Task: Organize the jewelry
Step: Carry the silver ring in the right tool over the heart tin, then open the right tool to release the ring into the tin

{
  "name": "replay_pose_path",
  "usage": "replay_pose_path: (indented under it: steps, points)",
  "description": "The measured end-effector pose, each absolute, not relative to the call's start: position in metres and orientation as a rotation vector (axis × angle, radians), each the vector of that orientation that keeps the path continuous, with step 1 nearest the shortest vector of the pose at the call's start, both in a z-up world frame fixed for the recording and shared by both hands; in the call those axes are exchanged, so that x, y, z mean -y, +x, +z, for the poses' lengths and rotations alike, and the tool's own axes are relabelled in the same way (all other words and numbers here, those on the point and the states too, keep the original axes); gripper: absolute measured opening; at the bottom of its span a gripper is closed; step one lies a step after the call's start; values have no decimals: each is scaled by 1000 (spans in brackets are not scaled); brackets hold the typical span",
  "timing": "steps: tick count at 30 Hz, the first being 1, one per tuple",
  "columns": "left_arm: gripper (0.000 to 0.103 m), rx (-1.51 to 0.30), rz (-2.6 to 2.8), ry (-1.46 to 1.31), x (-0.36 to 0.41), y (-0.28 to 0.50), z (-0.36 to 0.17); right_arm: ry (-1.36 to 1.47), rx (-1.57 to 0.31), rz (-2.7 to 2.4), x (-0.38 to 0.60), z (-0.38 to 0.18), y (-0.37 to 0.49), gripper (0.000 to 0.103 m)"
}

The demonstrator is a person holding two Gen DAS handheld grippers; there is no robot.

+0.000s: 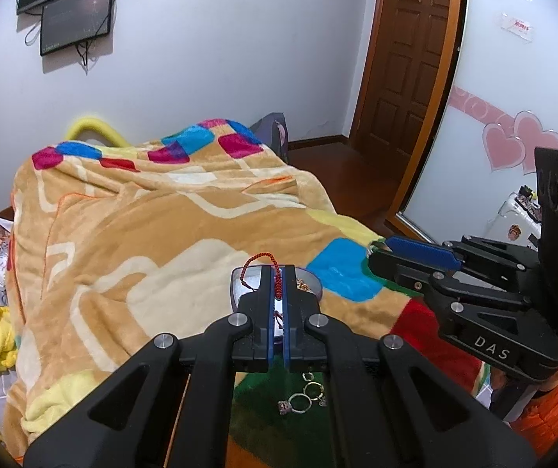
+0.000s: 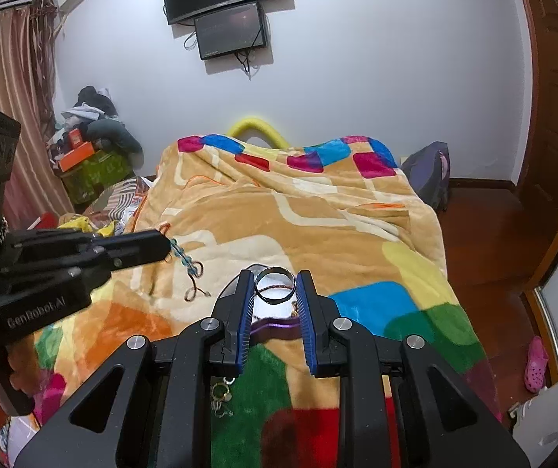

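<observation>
My left gripper (image 1: pixel 278 273) is shut on a red braided cord bracelet (image 1: pixel 277 280), held above a grey-purple jewelry tray (image 1: pixel 242 284) on the bed. From the right wrist view the same gripper (image 2: pixel 164 243) holds a braided cord (image 2: pixel 185 263) whose ends hang down. My right gripper (image 2: pixel 275 284) is shut on a dark metal bangle (image 2: pixel 275 290), held over the tray (image 2: pixel 275 327). It shows at the right in the left wrist view (image 1: pixel 376 249). Gold rings and small pieces (image 1: pixel 302 397) lie on the blanket below my left gripper; they also show in the right wrist view (image 2: pixel 222 394).
A patchwork fleece blanket (image 1: pixel 142 214) covers the bed. A wooden door (image 1: pixel 407 58) and wood floor lie to the right. Two wall screens (image 2: pixel 228 7) hang ahead. Piled boxes and clothes (image 2: pixel 91 148) stand at far left. A backpack (image 2: pixel 429 175) leans by the bed's far corner.
</observation>
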State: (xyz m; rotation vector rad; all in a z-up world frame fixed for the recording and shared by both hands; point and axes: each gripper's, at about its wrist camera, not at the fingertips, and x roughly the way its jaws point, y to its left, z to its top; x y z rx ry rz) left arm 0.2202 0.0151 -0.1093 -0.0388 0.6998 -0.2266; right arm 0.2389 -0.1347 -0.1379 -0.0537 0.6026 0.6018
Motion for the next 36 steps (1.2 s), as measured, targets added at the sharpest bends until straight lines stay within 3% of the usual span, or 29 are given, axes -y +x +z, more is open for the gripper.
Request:
replay_pose_path:
  steps: [20,36]
  points:
    - [1,-828,-259,-115,-25,268,-164,-109,-735,649,107,-180,291,20]
    - [2,-866,-267,-106,-23,275,-174,-148,-826,668,98,-194,302,20]
